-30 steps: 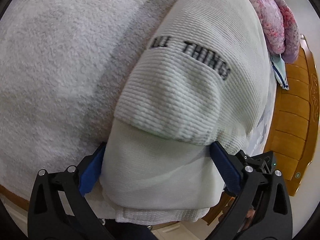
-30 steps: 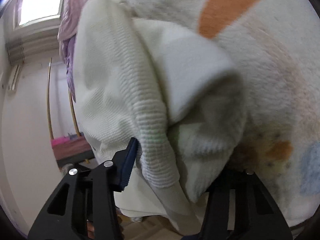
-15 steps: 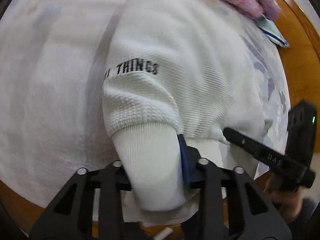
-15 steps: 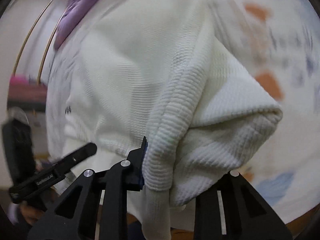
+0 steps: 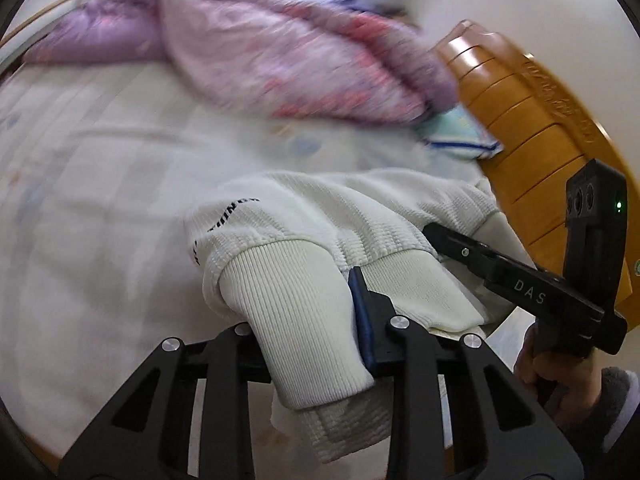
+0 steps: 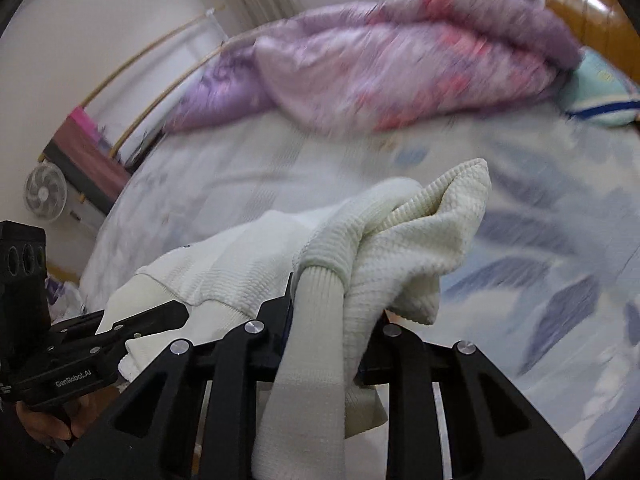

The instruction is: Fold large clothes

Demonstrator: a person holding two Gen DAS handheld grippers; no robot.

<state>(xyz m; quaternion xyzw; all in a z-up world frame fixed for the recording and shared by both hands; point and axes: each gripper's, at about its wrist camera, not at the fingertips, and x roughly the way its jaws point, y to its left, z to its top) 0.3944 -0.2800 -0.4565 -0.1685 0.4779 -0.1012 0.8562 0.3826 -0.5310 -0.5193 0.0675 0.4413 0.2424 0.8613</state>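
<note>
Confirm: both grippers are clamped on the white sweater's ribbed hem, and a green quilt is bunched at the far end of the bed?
Not quite. The quilt is purple and pink, as the left wrist view shows. Both the left gripper and right gripper do clamp the white sweater at its ribbed hem.

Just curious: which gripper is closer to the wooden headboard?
Right. Both pairs of jaws have just been closing on the white sweater: the right gripper holds it nearer the wooden headboard, the left gripper holds a cuff on the far side.

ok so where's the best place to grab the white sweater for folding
By the ribbed hem, from the near bed edge, one corner per gripper. The white sweater hangs from that band, already pinched by the left gripper and right gripper; thick ribbing bunches firmly.
</note>
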